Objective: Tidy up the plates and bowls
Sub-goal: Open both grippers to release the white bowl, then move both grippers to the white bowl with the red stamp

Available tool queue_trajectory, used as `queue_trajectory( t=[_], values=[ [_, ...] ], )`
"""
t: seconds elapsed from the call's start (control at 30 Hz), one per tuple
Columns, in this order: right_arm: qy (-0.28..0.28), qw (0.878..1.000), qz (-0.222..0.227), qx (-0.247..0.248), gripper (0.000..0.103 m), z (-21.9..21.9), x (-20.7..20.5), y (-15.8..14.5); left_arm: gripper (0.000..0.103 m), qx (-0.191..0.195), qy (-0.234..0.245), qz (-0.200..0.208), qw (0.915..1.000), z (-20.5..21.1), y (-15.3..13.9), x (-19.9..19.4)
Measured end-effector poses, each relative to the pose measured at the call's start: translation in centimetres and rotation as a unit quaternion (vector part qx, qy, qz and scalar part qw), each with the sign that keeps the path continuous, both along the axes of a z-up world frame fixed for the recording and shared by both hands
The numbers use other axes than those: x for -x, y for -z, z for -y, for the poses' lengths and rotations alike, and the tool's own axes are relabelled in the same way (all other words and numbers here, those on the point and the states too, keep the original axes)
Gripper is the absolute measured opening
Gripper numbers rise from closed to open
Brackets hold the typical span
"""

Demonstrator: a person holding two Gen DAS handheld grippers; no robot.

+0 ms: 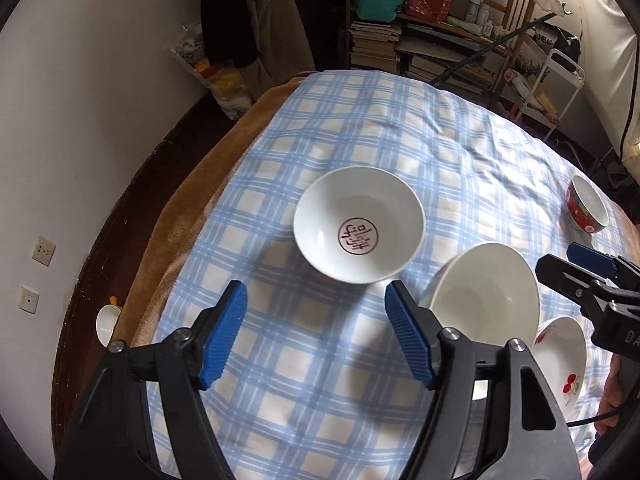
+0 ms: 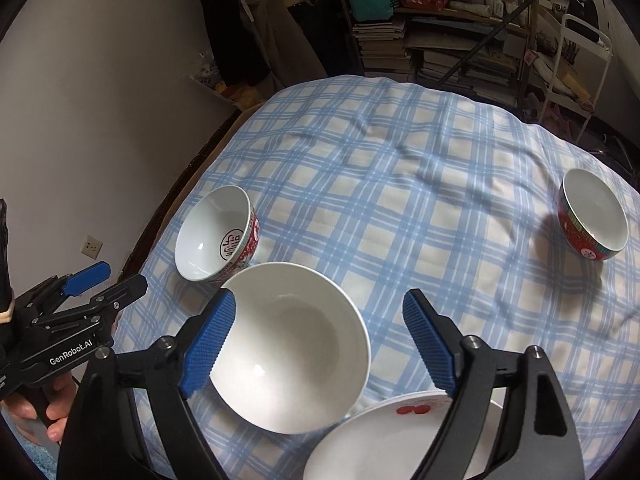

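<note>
My left gripper stands open over bare cloth, just in front of a white bowl with a red seal inside. In the right wrist view the same bowl shows a red patterned outside. My right gripper is open above a plain white bowl, whose rim shows between the blue pads without being pressed. That plain bowl leans on a white plate with red cherries. A second red patterned bowl sits alone at the far right.
A blue checked cloth covers the table, over a brown blanket at its left edge. A small white cup lies on the dark floor by the wall. Shelves of books and a white cart stand behind.
</note>
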State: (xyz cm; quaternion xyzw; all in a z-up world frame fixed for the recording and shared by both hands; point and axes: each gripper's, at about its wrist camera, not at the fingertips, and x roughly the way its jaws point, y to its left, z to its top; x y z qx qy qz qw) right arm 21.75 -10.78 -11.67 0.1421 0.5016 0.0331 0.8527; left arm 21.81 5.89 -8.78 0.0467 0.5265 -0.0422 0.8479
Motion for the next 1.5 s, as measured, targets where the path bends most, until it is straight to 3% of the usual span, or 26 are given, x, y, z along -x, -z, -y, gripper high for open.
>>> queue_trajectory(
  t=[0.13, 0.37, 0.53, 0.83, 1.5],
  values=[
    [-0.01, 1.0, 0.001, 0.006, 0.099, -1.1, -1.5, -0.4, 0.076, 0.009, -0.016, -0.001, 0.9998, -1.4, 0.1, -1.5],
    [-0.021, 1.0, -0.003, 0.005, 0.1, -2.6, -4.4, -0.3, 0.076, 0.017, -0.024, -0.013, 0.9995, -2.2, 1.0, -4.1],
    [-0.038, 0.999, -0.016, 0.014, 0.1, -3.7, -6.4, 0.1, 0.076, 0.002, -0.027, -0.018, 0.9995, -2.2, 2.0, -5.5],
    [-0.048, 0.998, -0.045, 0.025, 0.1, -5.1, -9.4, 1.8, 0.076, 0.052, -0.049, -0.073, 0.9947, -3.1, 5.3, -7.9],
    [-0.071, 0.992, -0.101, 0.04, 0.1, -7.1, -12.4, 6.3, 0.076, 0.04, -0.076, -0.107, 0.9905, -4.2, 8.7, -10.0]
  ],
)
